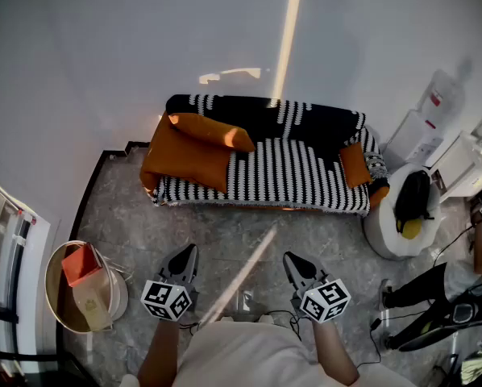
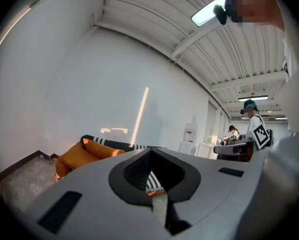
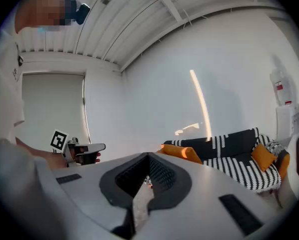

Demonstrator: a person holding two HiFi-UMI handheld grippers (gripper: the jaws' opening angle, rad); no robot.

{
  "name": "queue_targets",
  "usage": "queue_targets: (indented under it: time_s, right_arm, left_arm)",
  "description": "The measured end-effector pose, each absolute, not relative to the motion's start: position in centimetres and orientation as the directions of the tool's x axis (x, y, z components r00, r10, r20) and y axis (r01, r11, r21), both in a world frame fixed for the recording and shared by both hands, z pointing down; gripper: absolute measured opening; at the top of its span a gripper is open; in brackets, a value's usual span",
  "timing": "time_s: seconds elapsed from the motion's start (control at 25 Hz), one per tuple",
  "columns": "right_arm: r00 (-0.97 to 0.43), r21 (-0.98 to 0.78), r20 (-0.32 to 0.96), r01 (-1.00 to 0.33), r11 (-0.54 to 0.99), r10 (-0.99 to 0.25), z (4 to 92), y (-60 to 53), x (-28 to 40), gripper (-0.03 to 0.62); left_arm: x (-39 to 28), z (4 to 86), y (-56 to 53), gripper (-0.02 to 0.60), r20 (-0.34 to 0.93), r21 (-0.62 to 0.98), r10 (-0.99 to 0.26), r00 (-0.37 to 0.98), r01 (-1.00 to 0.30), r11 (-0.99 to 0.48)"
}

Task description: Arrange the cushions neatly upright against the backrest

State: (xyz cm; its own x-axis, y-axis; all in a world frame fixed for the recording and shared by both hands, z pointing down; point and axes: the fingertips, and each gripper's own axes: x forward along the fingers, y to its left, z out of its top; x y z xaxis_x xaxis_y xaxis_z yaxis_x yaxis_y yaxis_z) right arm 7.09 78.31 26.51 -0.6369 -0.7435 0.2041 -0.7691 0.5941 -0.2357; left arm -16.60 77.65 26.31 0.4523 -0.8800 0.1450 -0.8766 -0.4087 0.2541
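The big orange cushion (image 1: 184, 158) slumps over the left end of the sofa (image 1: 297, 177), leaning out over the arm instead of standing against the backrest (image 1: 305, 119). A long orange cushion (image 1: 215, 131) lies flat across its top edge, touching it. At the far right end a small orange cushion (image 1: 354, 165) sits tilted in the corner. Another orange shape shows just below that corner, but I cannot tell what it is. The striped seat between the two ends is bare.

The sofa stands against the white wall (image 1: 104, 55) on a grey marbled floor (image 1: 225, 224). A bucket (image 1: 60, 297) stands to its left, and a white stool (image 1: 382, 228) carrying a black bag (image 1: 413, 196) stands to its right.

The left gripper (image 1: 189, 253) and the right gripper (image 1: 292, 260) are both held low in front of the person, well apart from the sofa and aimed roughly at it. Each gripper's own view shows the jaws closed together with nothing between them.

Judging from this, the task has not begun and the step in hand is the approach. The next move calls for walking up to the left end, opening one gripper and taking the long cushion by an edge to lift it off. The big cushion can then be pulled upright against the backrest. Soft cushions will likely sag, so a grip near a corner seam seems wise.
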Motion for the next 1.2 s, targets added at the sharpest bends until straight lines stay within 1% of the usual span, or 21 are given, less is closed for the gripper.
queue_targets:
  time_s: [0.4,0.72,1.0,1.2]
  right_arm:
    - [-0.632,-0.209,0.220,-0.774,0.597,-0.743,26.9,79.3,3.8,0.021]
    - [-0.644,-0.255,0.202,-0.762,0.596,-0.738,27.3,80.0,1.1,0.021]
    - [-0.662,-0.273,0.201,-0.746,0.608,-0.722,27.3,79.7,-0.3,0.023]
    - [-0.668,-0.300,0.198,-0.738,0.604,-0.718,28.0,78.1,0.0,0.023]
  left_arm:
    - [-19.3,27.3,78.6,0.018,0.158,0.245,-0.867,0.473,-0.869,-0.430]
    - [-22.7,27.6,80.3,0.018,0.143,0.258,-0.868,0.475,-0.865,-0.431]
    - [-24.1,28.8,81.2,0.018,0.171,0.267,-0.879,0.446,-0.879,-0.394]
    - [-24.5,29.4,80.5,0.018,0.181,0.275,-0.889,0.420,-0.890,-0.364]
